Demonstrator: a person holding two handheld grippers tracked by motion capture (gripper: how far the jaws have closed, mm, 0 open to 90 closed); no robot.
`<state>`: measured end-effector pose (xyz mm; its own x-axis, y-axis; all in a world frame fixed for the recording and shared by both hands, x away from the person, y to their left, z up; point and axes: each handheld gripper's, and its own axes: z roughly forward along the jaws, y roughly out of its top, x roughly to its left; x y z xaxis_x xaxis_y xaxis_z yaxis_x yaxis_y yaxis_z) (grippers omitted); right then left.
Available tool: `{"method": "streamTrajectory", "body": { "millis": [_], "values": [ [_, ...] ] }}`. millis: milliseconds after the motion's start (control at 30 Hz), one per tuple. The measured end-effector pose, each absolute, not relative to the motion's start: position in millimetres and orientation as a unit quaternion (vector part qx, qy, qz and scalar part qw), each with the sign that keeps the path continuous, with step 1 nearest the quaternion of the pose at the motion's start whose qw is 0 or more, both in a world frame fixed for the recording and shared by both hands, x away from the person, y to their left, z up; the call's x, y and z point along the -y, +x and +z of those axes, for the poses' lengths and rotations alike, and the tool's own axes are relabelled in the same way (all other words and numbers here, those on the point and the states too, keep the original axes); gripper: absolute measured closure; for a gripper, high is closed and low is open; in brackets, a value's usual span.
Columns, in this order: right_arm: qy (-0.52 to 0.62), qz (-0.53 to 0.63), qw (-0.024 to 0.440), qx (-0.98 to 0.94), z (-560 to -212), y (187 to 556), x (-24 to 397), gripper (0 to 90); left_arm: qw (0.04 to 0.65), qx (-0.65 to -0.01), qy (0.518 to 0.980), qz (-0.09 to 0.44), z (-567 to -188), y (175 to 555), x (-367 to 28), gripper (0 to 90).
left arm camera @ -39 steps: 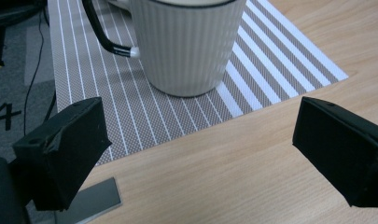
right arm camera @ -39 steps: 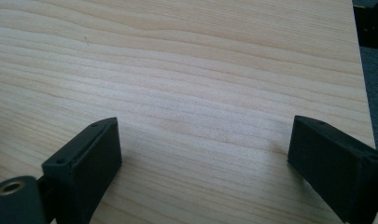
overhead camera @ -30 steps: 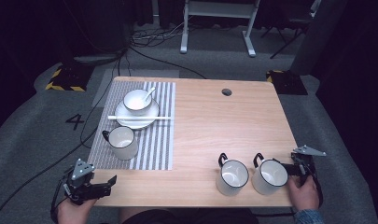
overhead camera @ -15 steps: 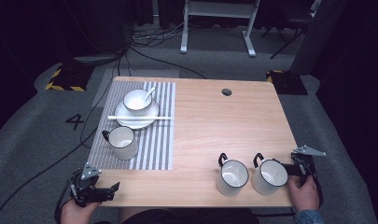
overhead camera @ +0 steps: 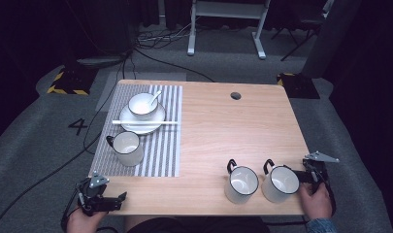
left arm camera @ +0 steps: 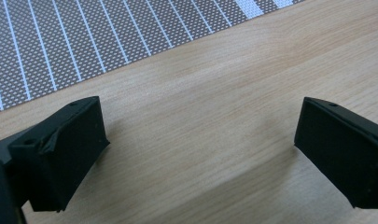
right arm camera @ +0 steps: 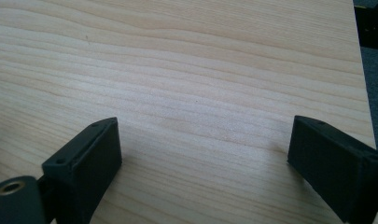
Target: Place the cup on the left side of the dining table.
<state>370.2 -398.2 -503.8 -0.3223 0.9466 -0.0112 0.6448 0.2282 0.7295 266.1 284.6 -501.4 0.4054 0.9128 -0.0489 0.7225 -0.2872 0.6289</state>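
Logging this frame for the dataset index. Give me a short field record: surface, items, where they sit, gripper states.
surface: wooden table with striped placemat on its left part
on mat: bowl with spoon on plate; chopsticks laid across the plate; mug nearer the person
off mat: two mugs side by side, front right
left gripper: open, over bare wood at front left corner
right gripper: open, beside the rightmost mug

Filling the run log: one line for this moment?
left gripper: open, empty | right gripper: open, empty | two mugs near right | table
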Motion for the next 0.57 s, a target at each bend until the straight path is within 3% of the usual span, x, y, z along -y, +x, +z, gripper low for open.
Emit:
{"method": "streamTrajectory", "body": {
  "millis": [267,567],
  "values": [
    [0.531,0.321,0.236,-0.748,-503.9,370.2,398.4,9.9,0.378,-0.478,0.762,0.218,-522.3,255.4,-289.3,0.2],
    [0.531,0.321,0.236,-0.748,-503.8,370.1,398.4,9.9,0.366,-0.486,0.765,0.211,-519.1,256.5,-287.6,1.7]
  ]
}}
